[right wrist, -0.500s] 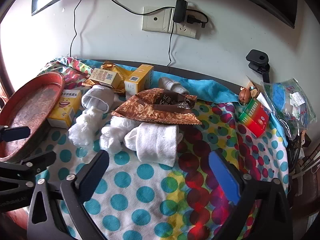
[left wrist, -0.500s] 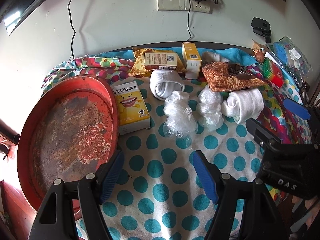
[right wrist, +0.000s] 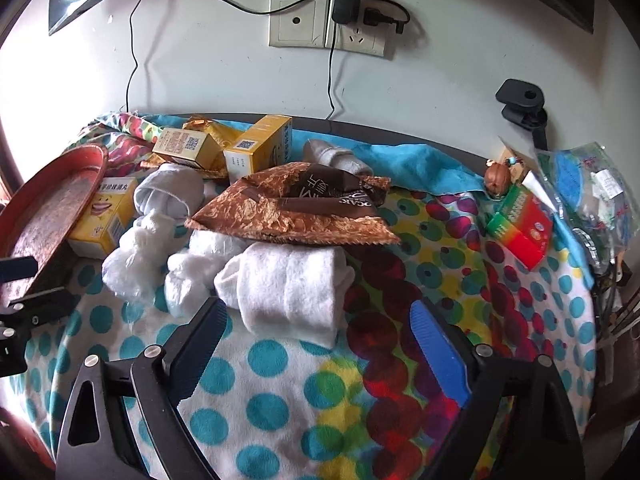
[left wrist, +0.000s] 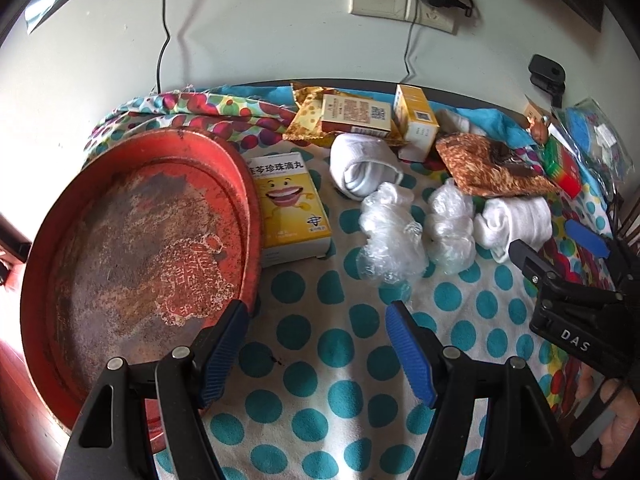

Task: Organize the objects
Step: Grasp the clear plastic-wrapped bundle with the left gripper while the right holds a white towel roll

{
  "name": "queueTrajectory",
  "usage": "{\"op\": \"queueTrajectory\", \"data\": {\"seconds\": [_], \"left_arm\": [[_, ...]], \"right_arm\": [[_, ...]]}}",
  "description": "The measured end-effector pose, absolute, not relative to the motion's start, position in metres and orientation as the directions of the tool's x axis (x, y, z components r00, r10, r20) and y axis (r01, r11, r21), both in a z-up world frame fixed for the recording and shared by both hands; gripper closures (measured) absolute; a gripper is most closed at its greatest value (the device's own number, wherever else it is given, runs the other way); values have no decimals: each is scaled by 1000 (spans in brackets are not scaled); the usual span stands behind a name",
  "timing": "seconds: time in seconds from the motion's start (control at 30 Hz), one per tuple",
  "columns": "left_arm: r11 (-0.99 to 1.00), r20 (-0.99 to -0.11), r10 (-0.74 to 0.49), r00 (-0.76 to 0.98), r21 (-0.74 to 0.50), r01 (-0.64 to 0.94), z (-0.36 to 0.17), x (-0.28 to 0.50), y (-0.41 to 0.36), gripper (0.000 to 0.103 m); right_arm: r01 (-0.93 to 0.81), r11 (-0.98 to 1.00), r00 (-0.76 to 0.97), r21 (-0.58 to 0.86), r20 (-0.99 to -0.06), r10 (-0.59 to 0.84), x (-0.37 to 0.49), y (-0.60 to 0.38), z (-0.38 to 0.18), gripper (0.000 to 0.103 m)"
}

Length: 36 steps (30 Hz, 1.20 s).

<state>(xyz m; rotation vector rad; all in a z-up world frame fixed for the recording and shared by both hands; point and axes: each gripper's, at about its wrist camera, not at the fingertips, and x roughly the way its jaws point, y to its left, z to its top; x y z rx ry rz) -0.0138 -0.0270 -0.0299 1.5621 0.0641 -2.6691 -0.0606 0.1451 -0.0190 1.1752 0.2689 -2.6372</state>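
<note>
A worn red round tray lies at the left of the polka-dot cloth; it also shows in the right wrist view. Beside it lies a yellow smiley box. Behind are a white rolled sock, two crumpled clear plastic wads and a second rolled sock, which the right wrist view shows just ahead. A brown snack packet lies behind that sock. My left gripper is open and empty over the cloth. My right gripper is open and empty just short of the sock.
Two yellow boxes and a gold wrapper lie at the back by the wall. A red-green box and a plastic bag sit at the right edge. Cables hang from a wall socket.
Both grippers have moved slightly forward and closer to the objects; the rolled sock now sits nearer the right gripper's fingers. Nothing on the cloth has moved.
</note>
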Motion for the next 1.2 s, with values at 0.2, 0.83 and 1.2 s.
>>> {"op": "queueTrajectory", "data": {"seconds": [0.2,0.83,1.2], "left_arm": [[-998,-859,-17,-512,-16,61,-31,-15,-27,30],[-999,-833,17,-553,13,-49,-38,-34,10,30],[-999,-851,18,-524,5,-44,-64,-66,20,30]], "right_arm": [[307,-950,-642,-49,-748,-169,-72,138,-30,20],[330,-943,-664,40,-700,-262,-58,168,-30,64],[274,-961,-678,47,-699,-228,-79,189,-29,64]]}}
